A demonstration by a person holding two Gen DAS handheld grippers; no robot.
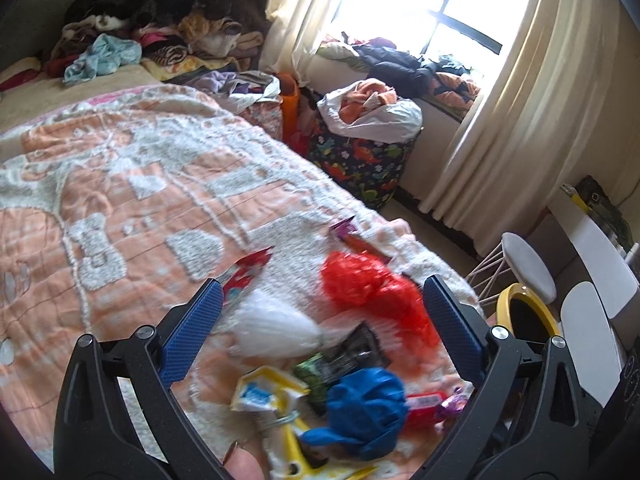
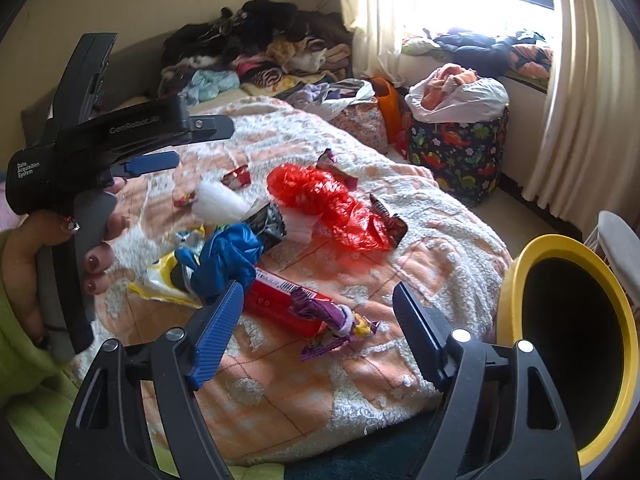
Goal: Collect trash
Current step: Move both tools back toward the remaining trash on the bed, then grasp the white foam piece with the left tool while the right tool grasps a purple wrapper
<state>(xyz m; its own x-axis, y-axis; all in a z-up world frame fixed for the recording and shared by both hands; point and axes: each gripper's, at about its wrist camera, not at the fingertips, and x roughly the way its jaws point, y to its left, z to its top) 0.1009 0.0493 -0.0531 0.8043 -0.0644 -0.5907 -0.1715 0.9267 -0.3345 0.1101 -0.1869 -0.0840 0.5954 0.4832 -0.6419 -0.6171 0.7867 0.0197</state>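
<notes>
Trash (image 2: 312, 200) strewn across peach bedspread (image 1: 132, 200); yellow bin (image 2: 624, 320) beside bed; both tools (image 1: 320, 296) (image 2: 318, 300) wide, empty.

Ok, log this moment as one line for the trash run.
stage: start, nothing picked | left gripper: open, over trash pile | right gripper: open, over red packet | yellow bin: beside bed

Left gripper (image 1: 322, 300) spread wide above a peach blanket (image 1: 132, 216), gripping nothing. Between the fingers: white crumpled wrap (image 1: 276, 328), red plastic bag (image 1: 372, 292), blue plastic bag (image 1: 362, 408), dark wrapper (image 1: 360, 350), yellow-and-white packet (image 1: 268, 394). Beyond the left fingertip, a red wrapper (image 1: 246, 272). Outside the right finger, a yellow-rimmed bin (image 1: 526, 316).
</notes>
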